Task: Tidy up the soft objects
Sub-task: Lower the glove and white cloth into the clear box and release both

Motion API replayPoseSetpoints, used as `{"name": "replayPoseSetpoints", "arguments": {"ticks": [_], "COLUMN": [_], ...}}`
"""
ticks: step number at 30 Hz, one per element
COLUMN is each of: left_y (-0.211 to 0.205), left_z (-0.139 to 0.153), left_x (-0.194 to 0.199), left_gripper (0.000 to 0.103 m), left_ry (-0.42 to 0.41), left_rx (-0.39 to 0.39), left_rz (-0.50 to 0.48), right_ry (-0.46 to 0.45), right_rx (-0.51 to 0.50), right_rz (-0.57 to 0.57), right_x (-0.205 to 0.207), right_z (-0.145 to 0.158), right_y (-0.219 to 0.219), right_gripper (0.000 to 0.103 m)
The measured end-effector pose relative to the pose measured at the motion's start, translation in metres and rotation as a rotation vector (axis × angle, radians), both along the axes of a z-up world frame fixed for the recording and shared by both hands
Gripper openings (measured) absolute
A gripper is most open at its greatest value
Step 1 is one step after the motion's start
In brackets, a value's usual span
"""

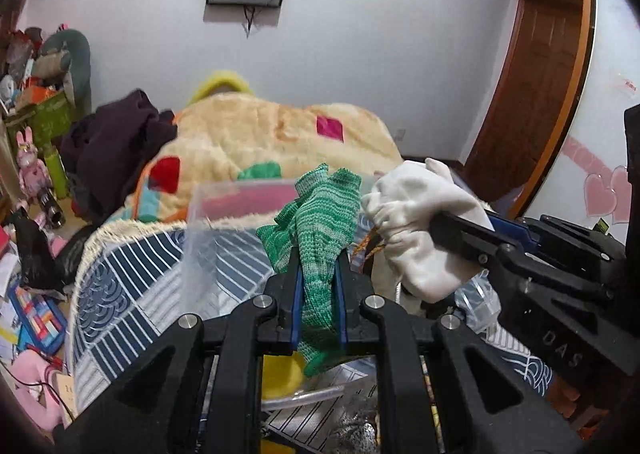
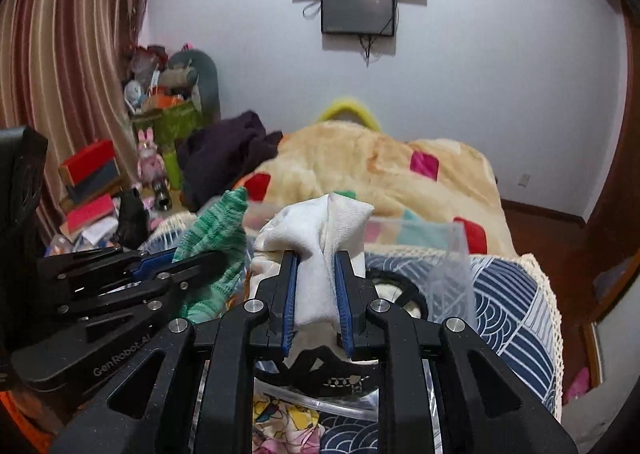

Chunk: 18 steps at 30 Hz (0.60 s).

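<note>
My left gripper (image 1: 318, 260) is shut on a green knitted cloth (image 1: 316, 222) and holds it up over the bed; the cloth also shows at the left of the right wrist view (image 2: 216, 230). My right gripper (image 2: 316, 258) is shut on a white cloth (image 2: 316, 230) and holds it up beside the green one. From the left wrist view the white cloth (image 1: 416, 214) hangs from the right gripper (image 1: 440, 220) at the right. A clear plastic box (image 1: 224, 222) stands on the bed just beyond both cloths; it also shows in the right wrist view (image 2: 448, 254).
The bed carries a blue-and-white patterned sheet (image 1: 132, 286), a beige plush blanket (image 1: 260, 134) and a dark purple garment (image 1: 116, 142). Clutter and toys (image 2: 160, 102) lie left of the bed, by a striped curtain (image 2: 68, 54). A wooden door (image 1: 536, 66) stands right. Plastic bags (image 2: 312, 410) lie under the grippers.
</note>
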<state>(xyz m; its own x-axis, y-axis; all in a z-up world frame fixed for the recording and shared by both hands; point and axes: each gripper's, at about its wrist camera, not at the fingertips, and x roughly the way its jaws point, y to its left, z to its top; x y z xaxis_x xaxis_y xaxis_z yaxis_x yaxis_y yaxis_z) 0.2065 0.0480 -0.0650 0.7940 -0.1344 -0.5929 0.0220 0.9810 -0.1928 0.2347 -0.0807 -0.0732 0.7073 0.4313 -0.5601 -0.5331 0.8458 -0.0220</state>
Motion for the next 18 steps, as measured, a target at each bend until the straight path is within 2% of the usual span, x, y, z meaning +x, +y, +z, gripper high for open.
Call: {"name": "replayPoseSetpoints", "arguments": {"ticks": [9,13,16,18], "left_y": [-0.007,-0.005,-0.003,-0.002], "left_z": [-0.021,-0.021,-0.016,-0.009], "left_x": [0.013,0.011,0.004,-0.003], "left_gripper": [0.013,0.014,0.017,0.028], "left_ry": [0.083,0.1,0.092,0.075], "left_rx": [0.019,0.008,0.014,0.005], "left_rz": [-0.036,-0.041,-0.041,-0.043], "right_ry": [0.08,0.089,0.069,0.054], "right_rx": [-0.094,-0.065,-0.048,-0.031], "right_rz": [0.029,0.01,0.0,-0.005], "right_x": [0.01,0.01,0.006,0.002], "right_z": [-0.017,-0.012,-0.005,0.002], "right_y": [0.006,-0.003,-0.01,-0.014], "right_gripper": [0.02,0.037,0.043,0.046]}}
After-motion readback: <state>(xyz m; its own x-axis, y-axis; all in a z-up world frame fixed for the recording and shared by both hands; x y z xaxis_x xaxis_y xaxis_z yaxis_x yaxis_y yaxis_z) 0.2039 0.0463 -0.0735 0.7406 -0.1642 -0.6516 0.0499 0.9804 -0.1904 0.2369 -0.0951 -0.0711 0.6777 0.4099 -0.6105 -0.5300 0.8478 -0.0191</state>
